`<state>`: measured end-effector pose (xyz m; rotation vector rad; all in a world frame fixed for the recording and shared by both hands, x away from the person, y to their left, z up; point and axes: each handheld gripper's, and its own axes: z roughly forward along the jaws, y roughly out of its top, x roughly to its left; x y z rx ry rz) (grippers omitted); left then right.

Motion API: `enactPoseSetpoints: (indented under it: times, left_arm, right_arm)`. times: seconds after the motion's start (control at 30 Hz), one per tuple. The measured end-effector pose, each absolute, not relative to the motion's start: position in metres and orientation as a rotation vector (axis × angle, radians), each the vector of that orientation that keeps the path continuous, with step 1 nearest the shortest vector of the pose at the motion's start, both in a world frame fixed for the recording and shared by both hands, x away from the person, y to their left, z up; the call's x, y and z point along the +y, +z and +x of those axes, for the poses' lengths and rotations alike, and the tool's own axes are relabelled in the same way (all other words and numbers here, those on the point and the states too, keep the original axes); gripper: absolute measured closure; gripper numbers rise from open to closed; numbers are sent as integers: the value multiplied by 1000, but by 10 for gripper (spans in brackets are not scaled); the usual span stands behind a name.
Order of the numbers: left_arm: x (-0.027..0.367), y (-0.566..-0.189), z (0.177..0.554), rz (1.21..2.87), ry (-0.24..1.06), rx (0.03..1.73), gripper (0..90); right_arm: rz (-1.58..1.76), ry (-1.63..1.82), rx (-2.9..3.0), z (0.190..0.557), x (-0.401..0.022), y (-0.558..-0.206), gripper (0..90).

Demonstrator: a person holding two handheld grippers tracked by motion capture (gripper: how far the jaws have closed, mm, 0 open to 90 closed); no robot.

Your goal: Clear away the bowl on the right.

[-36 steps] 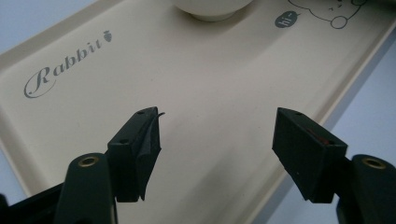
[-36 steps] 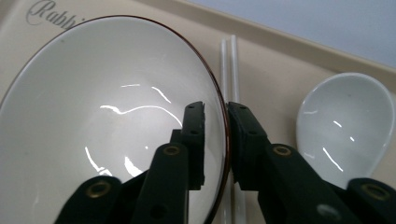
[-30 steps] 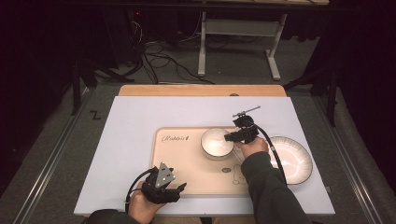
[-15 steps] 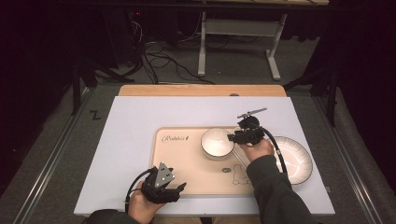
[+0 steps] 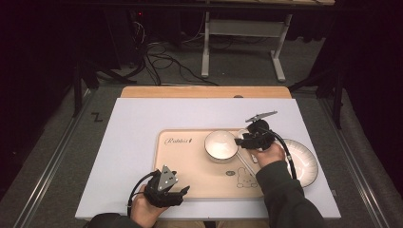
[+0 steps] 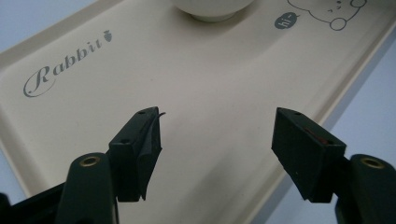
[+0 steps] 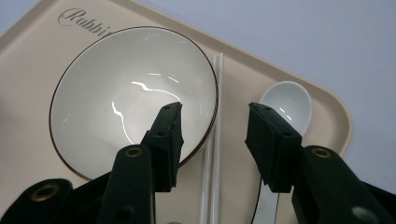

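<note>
Presently the right gripper (image 7: 214,122), jaws just opened and empty, hung over the chopsticks (image 7: 211,154) lying on the tray (image 6: 196,93) between bowl (image 7: 133,100) and spoon (image 7: 287,105), so closing off-centre risked nudging the bowl, while the left gripper (image 6: 217,140) stood open.

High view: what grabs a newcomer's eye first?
The white bowl near the middle of the beige tray, with the right gripper beside its rim, jaws just opened, nothing between them. Chopsticks and a white spoon lie right of the bowl; a plate sits off the tray.
</note>
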<state>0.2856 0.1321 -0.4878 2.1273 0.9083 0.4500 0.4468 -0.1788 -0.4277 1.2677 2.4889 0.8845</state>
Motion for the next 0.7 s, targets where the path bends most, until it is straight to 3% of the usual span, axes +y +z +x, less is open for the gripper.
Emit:
enactPoseSetpoints:
  times: [0.7]
  left_arm:
    - [132, -488, 286, 2129, 437, 905, 343]
  right_arm:
    - [1251, 919, 2436, 411, -223, -422, 554]
